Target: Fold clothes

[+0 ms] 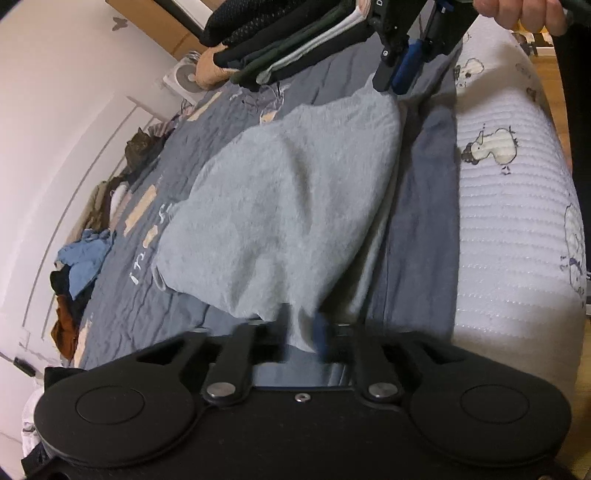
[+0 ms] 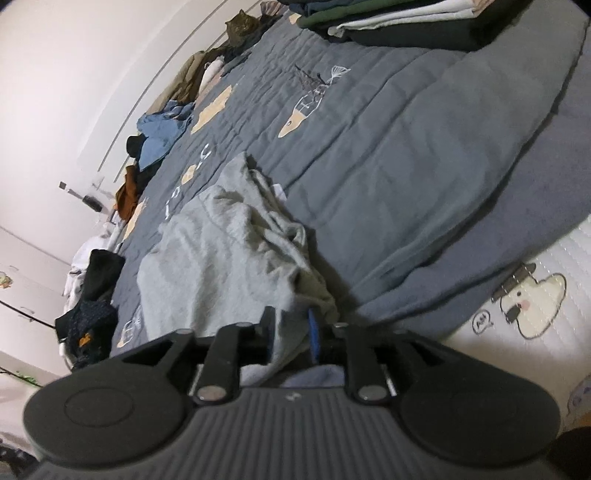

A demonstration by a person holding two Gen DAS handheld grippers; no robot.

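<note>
left gripper [image 1: 303, 332] jaws parted, right gripper [image 2: 291, 332] part-open

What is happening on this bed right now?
A person is folding laundry with tongs in each hand. A light grey garment lies on the blue-grey quilt. The left tongs and right tongs each have its near edge between parted fingers. A folded stack sits at the far end, and unfolded clothes wait along the wall.

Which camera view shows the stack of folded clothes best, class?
The left wrist view: the stack of folded clothes shows its layered edges from the side. The right wrist view cuts the stack off at the frame's top.
</note>
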